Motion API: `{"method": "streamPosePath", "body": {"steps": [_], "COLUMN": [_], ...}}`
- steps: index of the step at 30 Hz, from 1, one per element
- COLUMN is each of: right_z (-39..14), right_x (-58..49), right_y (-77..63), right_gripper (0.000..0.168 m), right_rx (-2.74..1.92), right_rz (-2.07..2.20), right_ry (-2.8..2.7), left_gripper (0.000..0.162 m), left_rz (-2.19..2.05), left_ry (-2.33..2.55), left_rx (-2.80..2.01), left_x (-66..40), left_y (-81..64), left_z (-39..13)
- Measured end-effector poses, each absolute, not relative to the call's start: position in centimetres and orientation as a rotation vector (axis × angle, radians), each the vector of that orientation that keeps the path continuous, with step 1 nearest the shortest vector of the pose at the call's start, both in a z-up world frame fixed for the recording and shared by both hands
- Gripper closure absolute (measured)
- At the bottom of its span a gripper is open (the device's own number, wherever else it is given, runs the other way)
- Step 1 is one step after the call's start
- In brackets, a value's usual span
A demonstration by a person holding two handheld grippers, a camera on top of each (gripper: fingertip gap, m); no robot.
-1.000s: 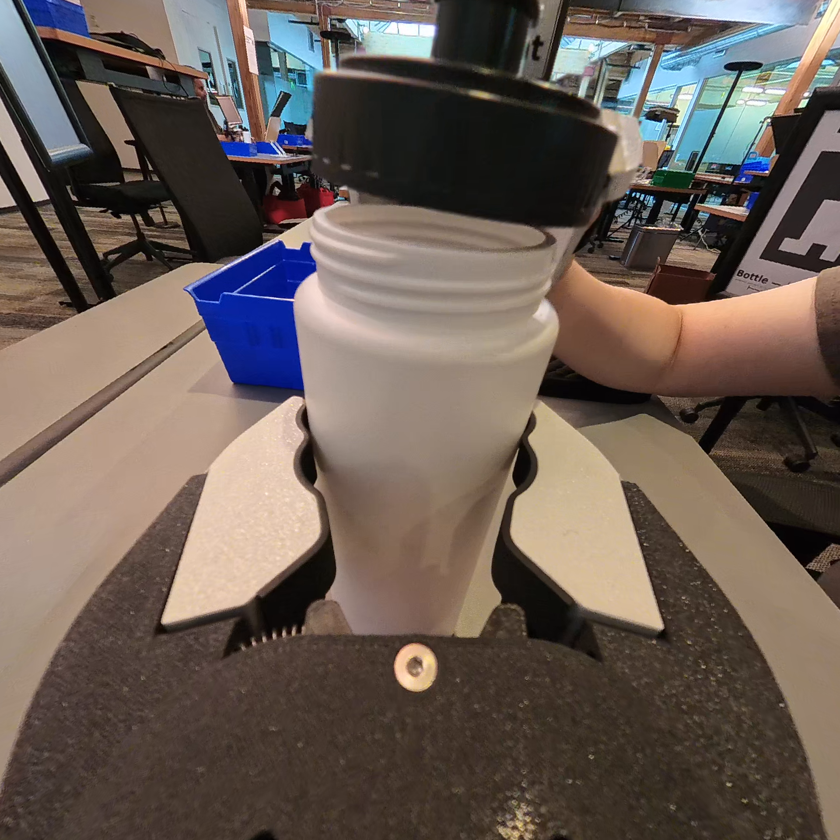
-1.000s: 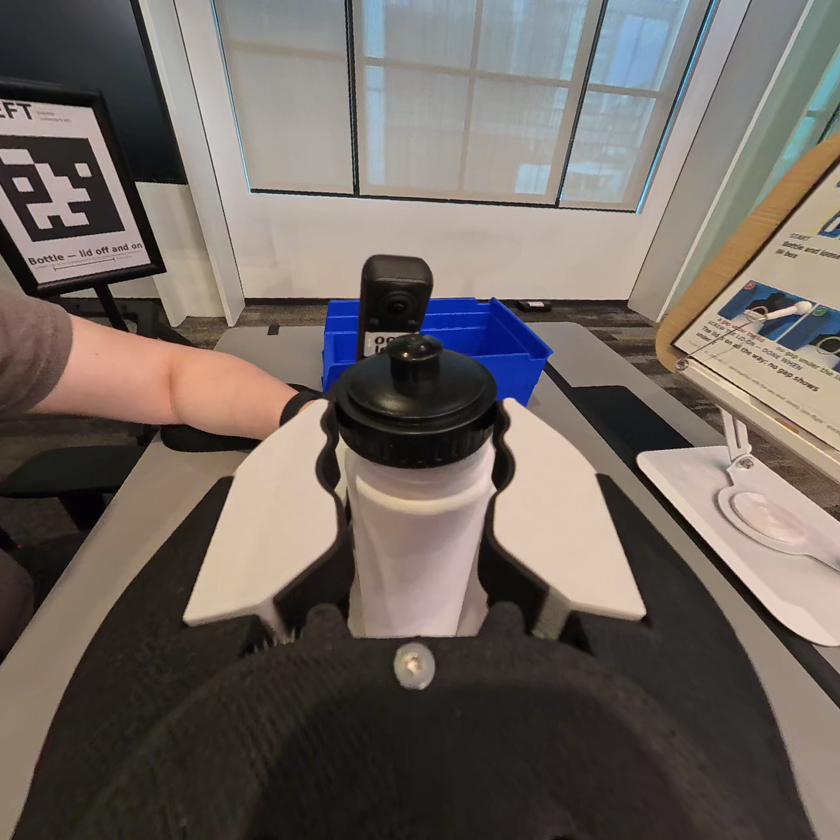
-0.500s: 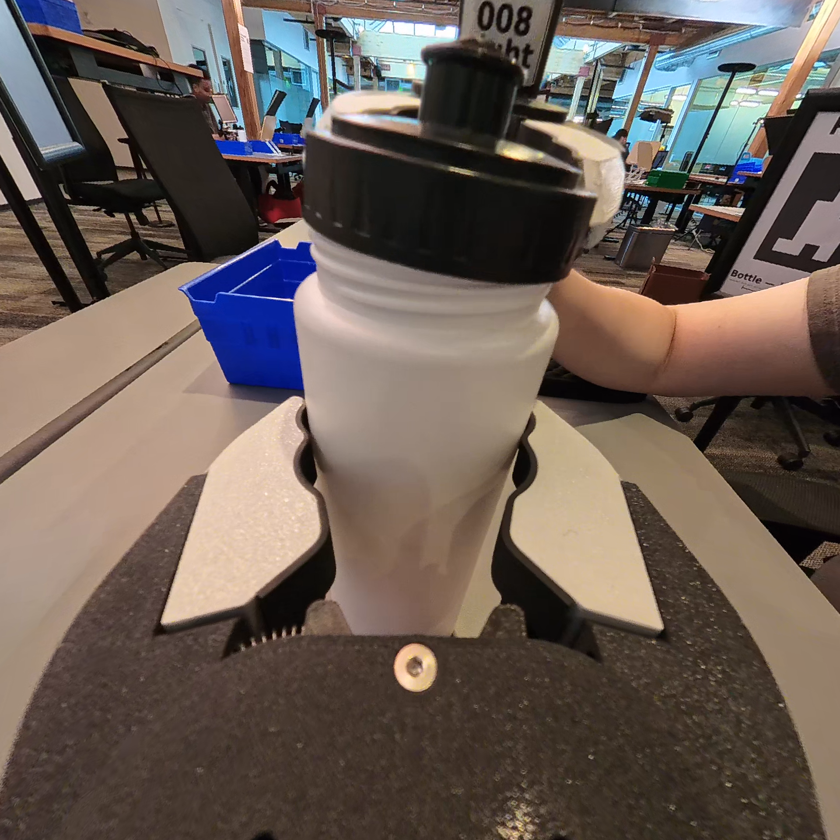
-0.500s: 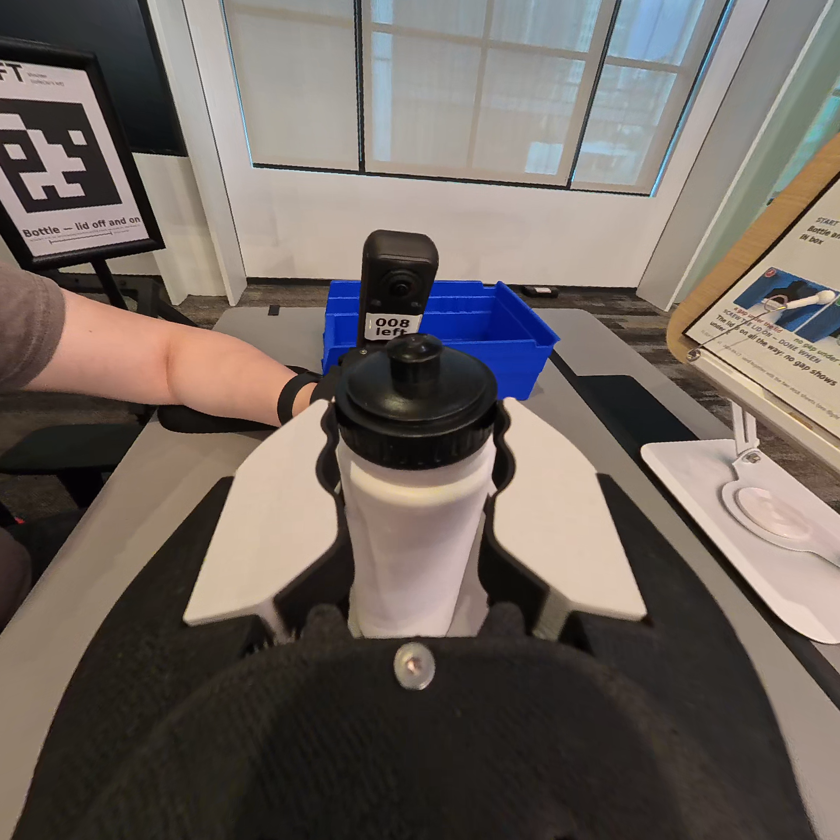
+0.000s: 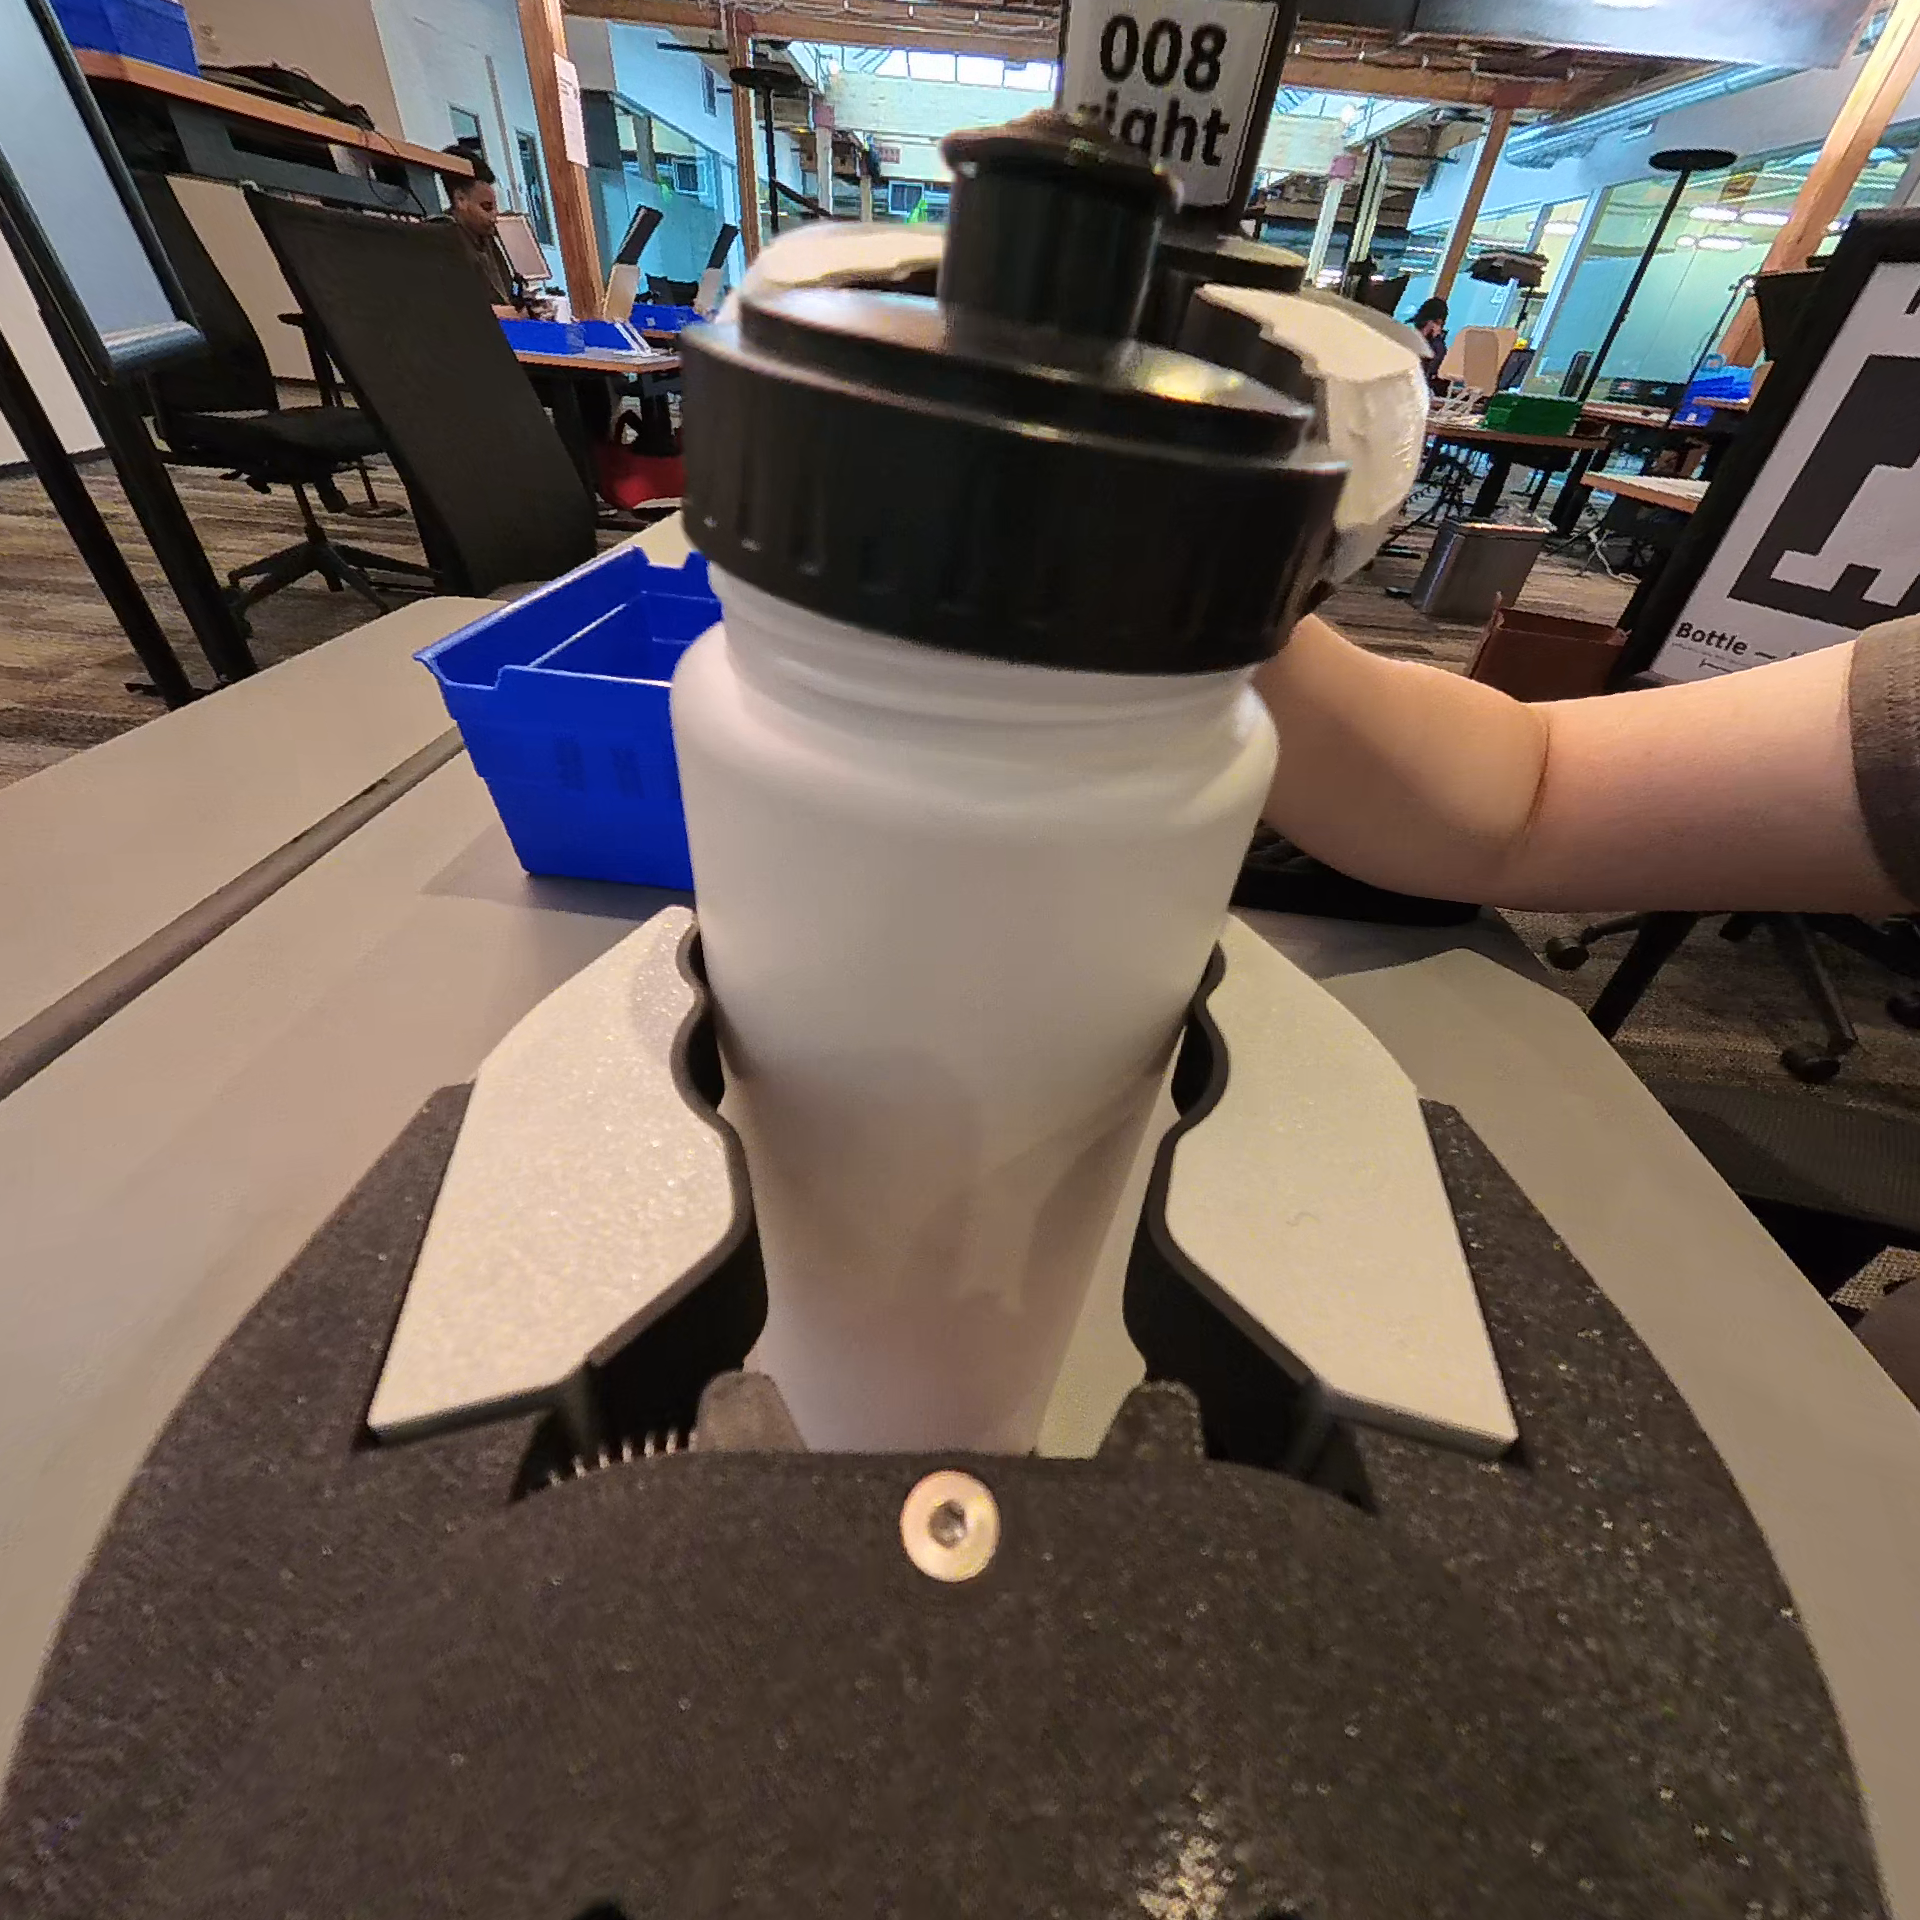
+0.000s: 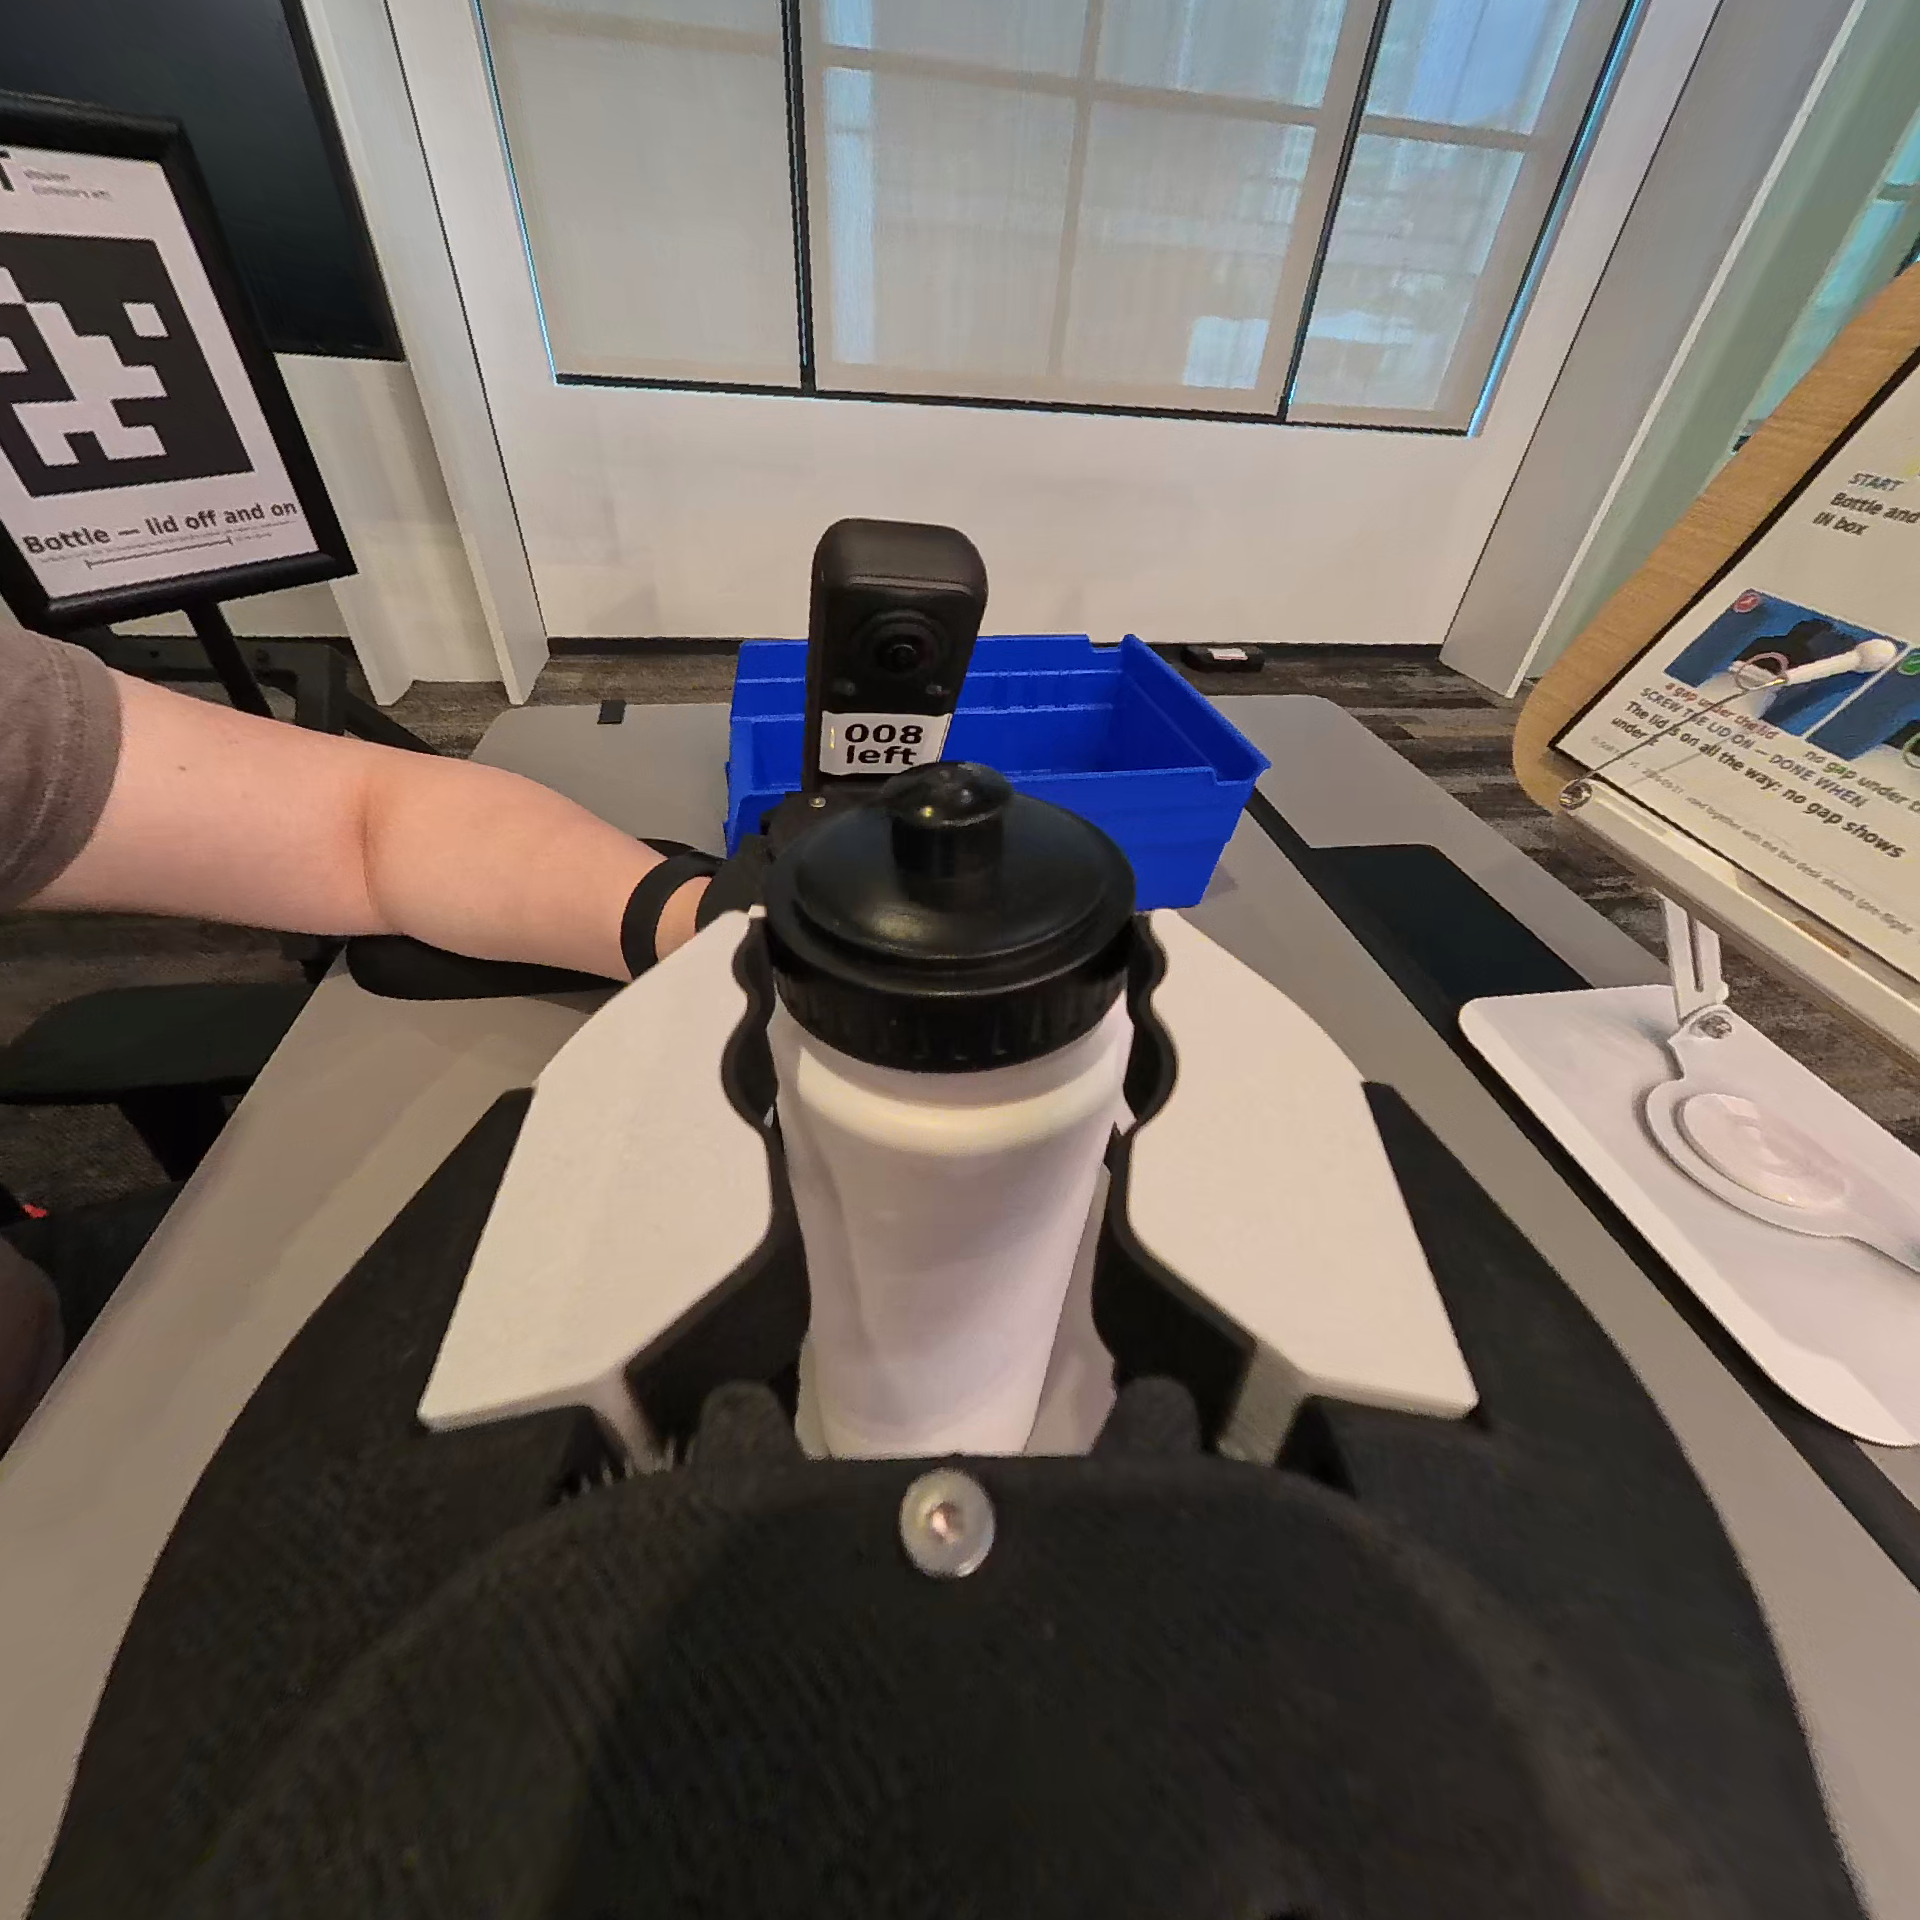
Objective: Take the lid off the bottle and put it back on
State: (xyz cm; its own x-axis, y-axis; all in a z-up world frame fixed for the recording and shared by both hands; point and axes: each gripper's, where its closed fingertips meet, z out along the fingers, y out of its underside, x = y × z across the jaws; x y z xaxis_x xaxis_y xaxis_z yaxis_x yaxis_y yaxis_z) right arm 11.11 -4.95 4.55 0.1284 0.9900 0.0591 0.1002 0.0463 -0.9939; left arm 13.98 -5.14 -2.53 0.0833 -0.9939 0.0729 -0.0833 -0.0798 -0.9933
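Note:
A white bottle [image 5: 966, 883] stands upright on the grey table [image 5: 260, 1039]. My left gripper [image 5: 956, 966] is shut on the bottle's body. A black lid [image 5: 997, 520] with a spout sits on the bottle's neck, slightly tilted, with a strip of neck showing under it. My right gripper [image 6: 948, 966] is shut on the lid [image 6: 945, 914], with the bottle [image 6: 935, 1195] below it. The right gripper's white fingers [image 5: 1361, 416] show behind the lid in the left wrist view.
A blue bin [image 5: 582, 748] stands on the table just behind the bottle, and also shows in the right wrist view [image 6: 1091, 748]. A person's forearm [image 6: 364, 831] reaches in. A framed marker sign [image 6: 125, 395] and an instruction board on a white stand [image 6: 1766, 727] flank the table.
The lid, held above the open neck a second ago, has come down onto the neck and sits lower on it. The left gripper and bottle have stayed in place.

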Motion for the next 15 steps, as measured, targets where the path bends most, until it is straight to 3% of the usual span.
{"method": "streamPosePath", "body": {"steps": [15], "right_z": [4.6], "right_x": [11.0], "right_y": [-3.5], "right_gripper": [0.101], "right_rx": [-1.338], "right_rz": [0.902], "right_ry": [-0.981], "left_gripper": [0.076], "left_rz": [-0.985], "left_ry": [0.944], "left_rx": [-1.444], "left_x": [13.8], "left_y": [-3.2], "left_z": [-2.4]}}
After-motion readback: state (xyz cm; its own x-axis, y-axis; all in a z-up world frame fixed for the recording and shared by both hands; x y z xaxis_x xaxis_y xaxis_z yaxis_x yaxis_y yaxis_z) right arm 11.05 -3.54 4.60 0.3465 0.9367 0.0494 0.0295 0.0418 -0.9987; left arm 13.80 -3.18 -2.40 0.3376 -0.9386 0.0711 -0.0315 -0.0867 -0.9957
